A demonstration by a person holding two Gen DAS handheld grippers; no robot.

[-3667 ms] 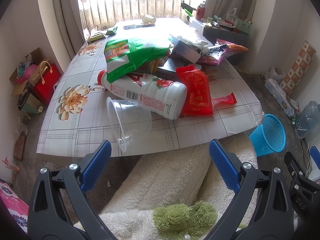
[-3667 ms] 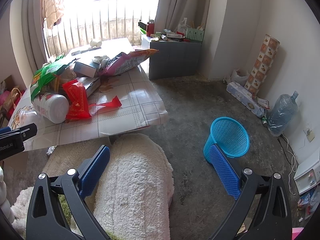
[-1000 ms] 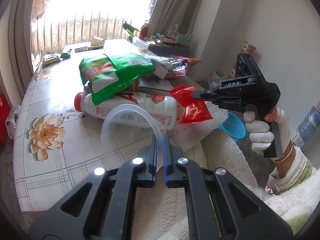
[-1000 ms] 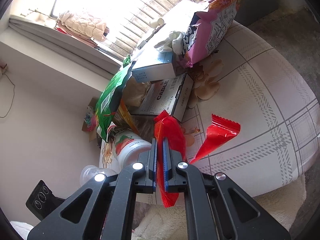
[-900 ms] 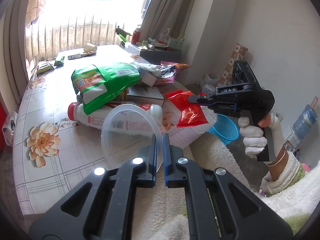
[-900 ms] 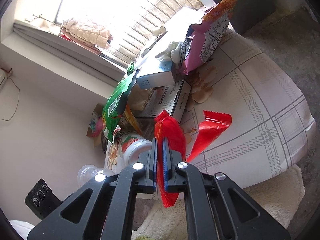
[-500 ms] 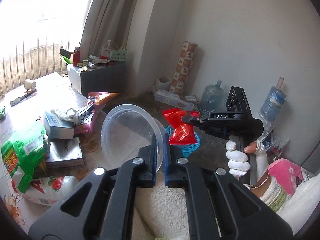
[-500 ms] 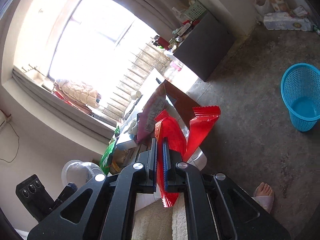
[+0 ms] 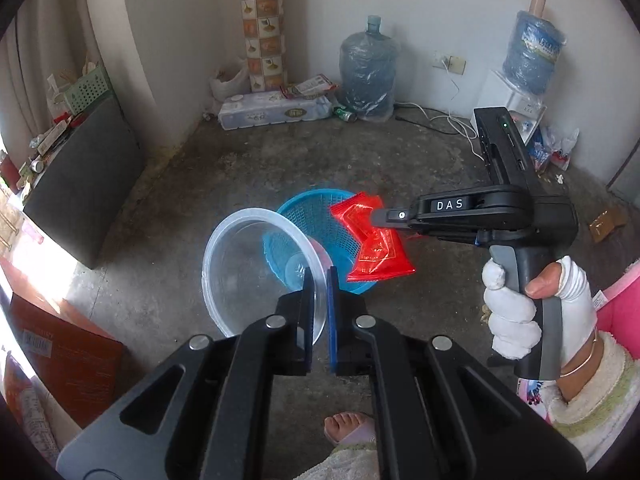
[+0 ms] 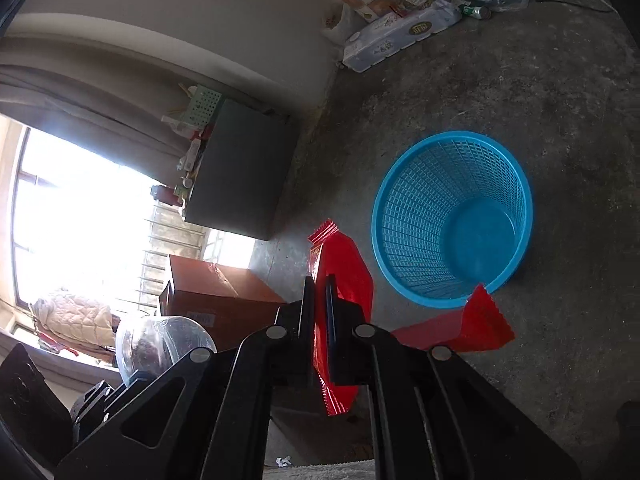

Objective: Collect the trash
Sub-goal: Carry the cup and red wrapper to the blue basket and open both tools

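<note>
My left gripper (image 9: 319, 280) is shut on the rim of a clear plastic cup (image 9: 248, 272) and holds it in the air beside and above a blue mesh basket (image 9: 316, 216) on the floor. My right gripper (image 10: 319, 288) is shut on a red wrapper (image 10: 344, 276); in the left wrist view it (image 9: 378, 215) holds the wrapper (image 9: 376, 248) over the basket's right rim. The basket (image 10: 452, 220) looks empty in the right wrist view. The cup (image 10: 156, 344) shows there at lower left.
A grey cabinet (image 9: 80, 184) stands at the left, a brown cardboard box (image 9: 60, 352) by it. Water jugs (image 9: 370, 76) and a long package (image 9: 276, 110) line the far wall. My bare foot (image 9: 348, 432) is on the concrete floor.
Both grippers have swung away from the table toward the floor and now hang over the blue basket, still holding the cup and the red wrapper.
</note>
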